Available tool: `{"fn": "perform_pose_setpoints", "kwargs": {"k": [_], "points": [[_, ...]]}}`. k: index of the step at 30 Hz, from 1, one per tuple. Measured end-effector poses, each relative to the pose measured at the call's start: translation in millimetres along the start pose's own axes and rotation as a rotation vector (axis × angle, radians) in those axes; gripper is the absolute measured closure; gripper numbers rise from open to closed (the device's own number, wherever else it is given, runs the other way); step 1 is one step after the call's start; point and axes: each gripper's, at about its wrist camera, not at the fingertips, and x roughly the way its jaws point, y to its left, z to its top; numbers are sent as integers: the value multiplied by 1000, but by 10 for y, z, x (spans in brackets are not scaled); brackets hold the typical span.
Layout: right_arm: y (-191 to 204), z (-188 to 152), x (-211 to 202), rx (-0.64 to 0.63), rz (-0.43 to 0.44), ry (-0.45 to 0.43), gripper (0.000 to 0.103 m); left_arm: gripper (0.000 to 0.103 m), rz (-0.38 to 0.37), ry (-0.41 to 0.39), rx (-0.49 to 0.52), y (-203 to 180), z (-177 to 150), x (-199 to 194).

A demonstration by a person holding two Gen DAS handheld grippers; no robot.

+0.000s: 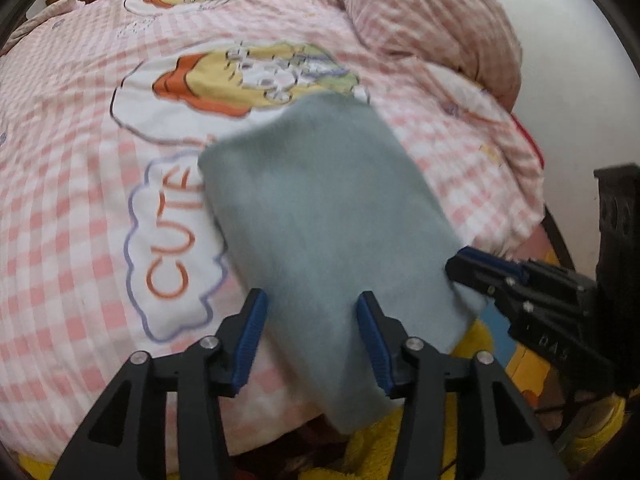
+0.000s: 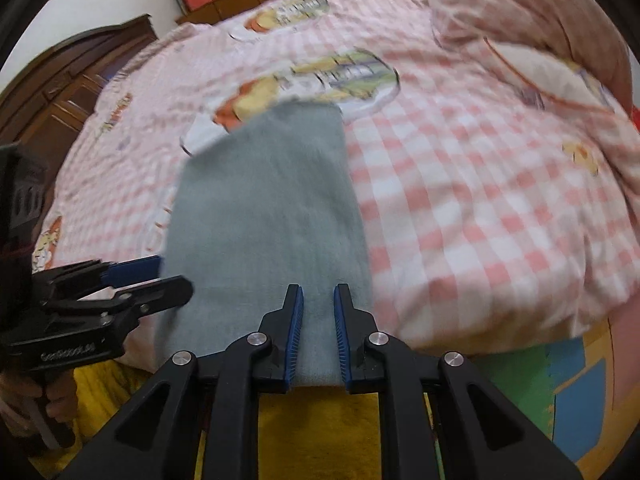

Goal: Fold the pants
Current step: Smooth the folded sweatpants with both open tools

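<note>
The pants lie folded into a narrow grey strip at the bed's near edge, with both the left tool and right tool released over its near end, so further folds seemingly remain.

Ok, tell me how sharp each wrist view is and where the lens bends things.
Left wrist view: the blue-grey pants and the checked bedsheet are motion-smeared, while the left gripper stays crisp. Right wrist view: same smear on the cloth, the right gripper sharp. Both views: fisheye curves the checks, dark corners.
</note>
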Motion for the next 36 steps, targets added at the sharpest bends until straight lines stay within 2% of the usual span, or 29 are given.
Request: {"fn": "perform_pose_setpoints", "kwargs": {"k": [5, 7, 9, 10, 11, 13, 22, 29, 36], "points": [[-133, -10, 5, 62, 41, 1, 86, 48, -51, 22, -83, 102, -66, 94], [-153, 12, -77, 99, 68, -17, 81, 48, -53, 15, -85, 116, -56, 64], [-182, 61, -185, 138, 101, -72, 58, 48, -47, 1, -78, 116, -46, 29], [-187, 79, -217, 147, 99, -99, 40, 47, -46, -6, -76, 117, -39, 16], [-183, 99, -233, 151, 91, -116, 33, 47, -43, -9, -78, 118, -29, 10], [-197, 153, -222, 148, 72, -129, 33, 45, -39, -8, -83, 130, -6, 21], [-246, 204, 257, 176, 147, -13, 33, 40, -56, -8, -117, 194, 64, 108], [-264, 196, 429, 183, 167, -13, 30, 33, -75, -2, -133, 222, 117, 251], [-215, 167, 442, 158, 146, -53, 30, 31, -55, -23, -102, 167, 151, 313]]}}
